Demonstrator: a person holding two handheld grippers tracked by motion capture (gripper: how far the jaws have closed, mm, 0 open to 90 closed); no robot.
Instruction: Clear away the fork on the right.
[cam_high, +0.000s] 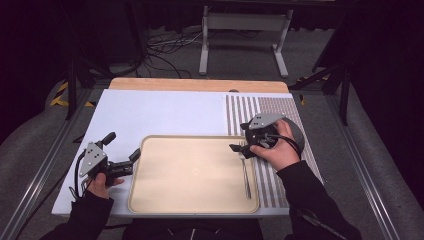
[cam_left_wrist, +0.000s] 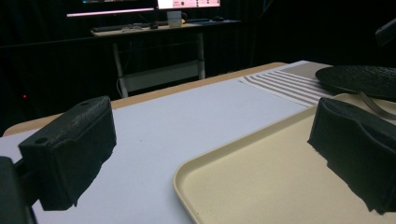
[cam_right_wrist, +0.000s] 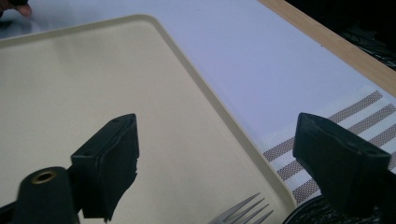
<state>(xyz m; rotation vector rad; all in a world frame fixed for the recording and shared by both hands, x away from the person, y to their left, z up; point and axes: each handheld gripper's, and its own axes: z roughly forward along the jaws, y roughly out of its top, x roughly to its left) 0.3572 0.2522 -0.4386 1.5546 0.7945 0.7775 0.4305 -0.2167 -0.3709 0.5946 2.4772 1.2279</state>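
At frame right, the right hand-held gripper (cam_high: 243, 145) is hovering released over the fork (cam_high: 245, 172); a shallow pinch risks skidding it across the tray (cam_high: 150, 200).

Black sleeves; black grippers (cam_high: 121, 147); grey 3-cornered plates (cam_high: 93, 155)

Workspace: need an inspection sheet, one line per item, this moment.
Surface: white table top with a wooden far edge; striped placemat at right.
Job's things: beige tray near the front edge; fork on its right side; black plate on the placemat.
Clutter: nothing seen.
Grippers: left hand-held gripper open at the tray's left rim; right hand-held gripper open above the fork's tines.
Cables: black cable trails from the left one; loose cables on the floor.
Surroundings: white desk frame, dark room.
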